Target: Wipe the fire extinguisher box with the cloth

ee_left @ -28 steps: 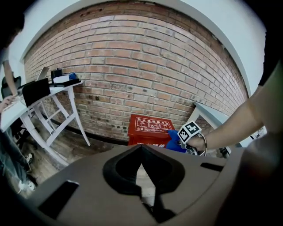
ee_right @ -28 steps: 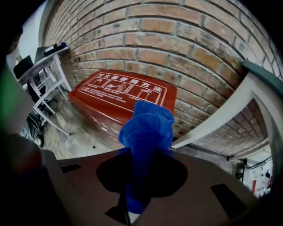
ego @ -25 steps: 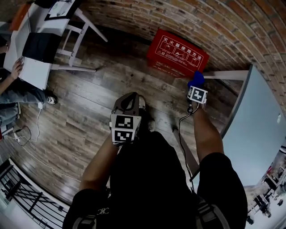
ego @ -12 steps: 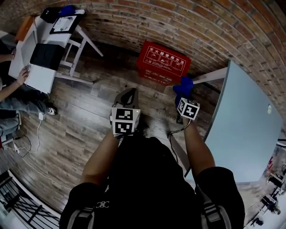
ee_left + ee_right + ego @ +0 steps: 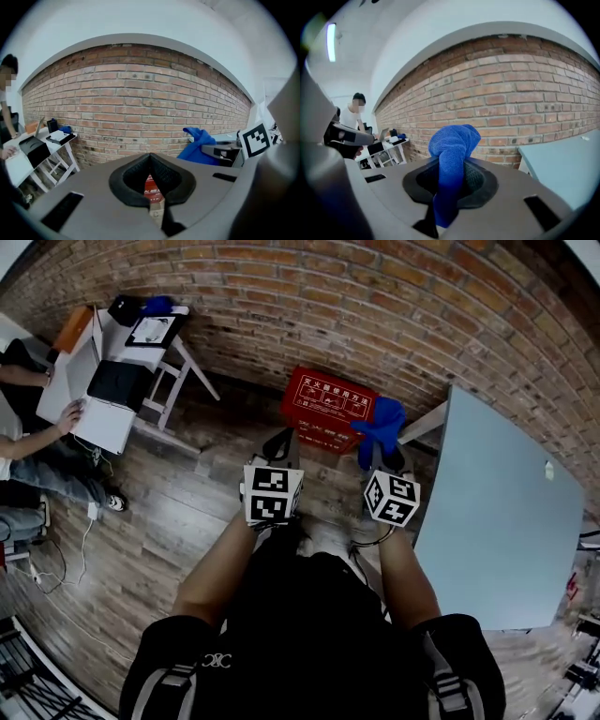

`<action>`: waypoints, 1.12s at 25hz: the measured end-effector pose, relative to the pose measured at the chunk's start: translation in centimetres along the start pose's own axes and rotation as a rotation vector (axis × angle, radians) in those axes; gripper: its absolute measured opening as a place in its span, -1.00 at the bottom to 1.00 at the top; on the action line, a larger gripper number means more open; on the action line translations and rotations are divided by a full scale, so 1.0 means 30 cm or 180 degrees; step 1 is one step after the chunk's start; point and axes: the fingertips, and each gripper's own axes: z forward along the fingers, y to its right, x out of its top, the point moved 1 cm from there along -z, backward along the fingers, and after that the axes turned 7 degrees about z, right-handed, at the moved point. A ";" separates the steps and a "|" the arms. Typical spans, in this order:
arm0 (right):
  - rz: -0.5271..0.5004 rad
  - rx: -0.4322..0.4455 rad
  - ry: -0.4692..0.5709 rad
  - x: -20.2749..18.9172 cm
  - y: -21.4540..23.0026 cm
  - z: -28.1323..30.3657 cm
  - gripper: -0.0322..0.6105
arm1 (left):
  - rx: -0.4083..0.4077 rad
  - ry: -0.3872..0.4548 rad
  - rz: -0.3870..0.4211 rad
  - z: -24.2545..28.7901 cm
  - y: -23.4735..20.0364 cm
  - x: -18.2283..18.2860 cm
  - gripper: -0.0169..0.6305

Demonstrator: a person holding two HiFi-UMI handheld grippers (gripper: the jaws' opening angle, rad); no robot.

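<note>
The red fire extinguisher box stands on the wood floor against the brick wall; a sliver of the box shows between the left jaws. My right gripper is shut on a blue cloth, which bunches up above the jaws and hangs near the box's right end. The cloth also shows in the left gripper view. My left gripper is shut and holds nothing, hovering just in front of the box.
A pale blue table stands at the right, close to my right arm. At the left, a white desk with a laptop and a seated person. Brick wall behind the box.
Both grippers have risen and come level, side by side, closer to the wall. The box now sits nearer them, and the cloth hangs by its right end.
</note>
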 end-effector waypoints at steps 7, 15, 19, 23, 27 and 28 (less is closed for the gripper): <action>0.0002 0.0086 0.0607 0.276 -0.086 -0.204 -0.64 | 0.0099 0.0290 0.0240 -0.134 0.071 0.174 -0.92; 0.0081 0.0039 0.0763 0.357 -0.110 -0.323 -0.64 | 0.0114 0.0488 0.0408 -0.201 0.092 0.257 -0.92; 0.0115 0.0011 0.0629 0.338 -0.101 -0.325 -0.64 | 0.0097 0.0522 0.0458 -0.209 0.108 0.274 -0.92; 0.0066 0.0041 0.0690 0.351 -0.108 -0.352 -0.64 | 0.0126 0.0509 0.0503 -0.219 0.125 0.273 -0.92; 0.0026 0.0119 0.0731 0.365 -0.133 -0.366 -0.64 | 0.0130 0.0466 0.0505 -0.227 0.135 0.255 -0.92; 0.0012 0.0135 0.0737 0.366 -0.139 -0.368 -0.64 | 0.0123 0.0452 0.0507 -0.227 0.139 0.248 -0.92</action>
